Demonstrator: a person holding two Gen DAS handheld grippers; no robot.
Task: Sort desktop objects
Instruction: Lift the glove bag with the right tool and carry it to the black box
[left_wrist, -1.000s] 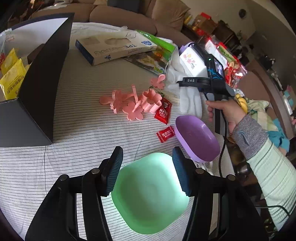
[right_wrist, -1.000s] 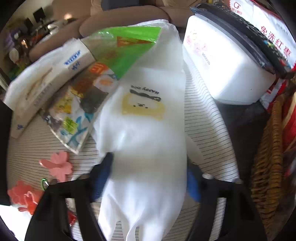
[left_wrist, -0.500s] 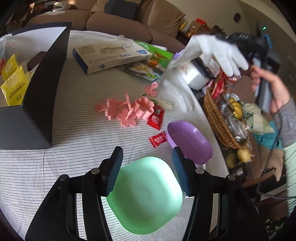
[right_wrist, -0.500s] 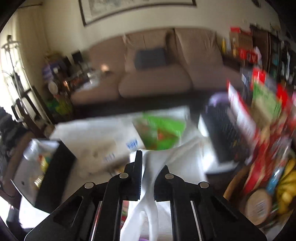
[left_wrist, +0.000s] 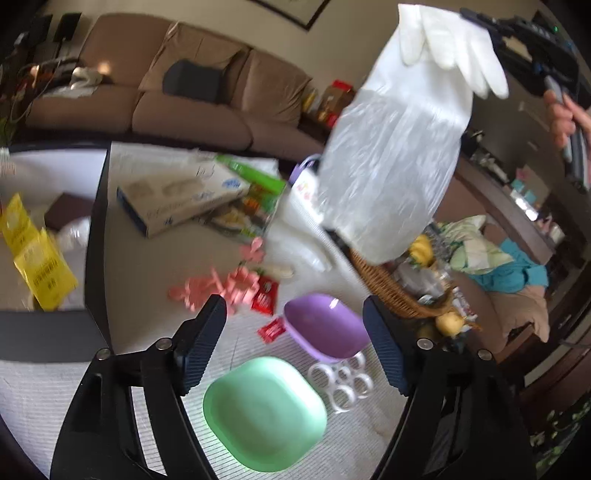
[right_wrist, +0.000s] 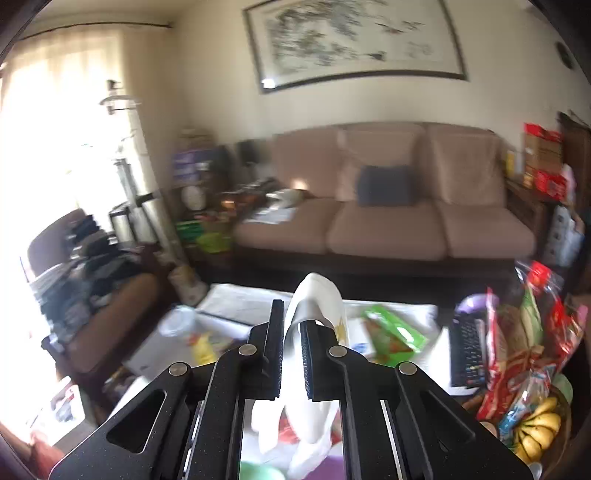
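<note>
High above the striped table (left_wrist: 155, 258) the right gripper (right_wrist: 292, 354) pinches a white plastic bag (left_wrist: 391, 162) that hangs below its fingers, while the left gripper (left_wrist: 295, 347) hovers spread wide over the green dish (left_wrist: 264, 415) beside the purple dish (left_wrist: 325, 328)

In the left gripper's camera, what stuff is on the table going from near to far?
Green bowl → purple bowl → pink flower clips → long glove box
</note>
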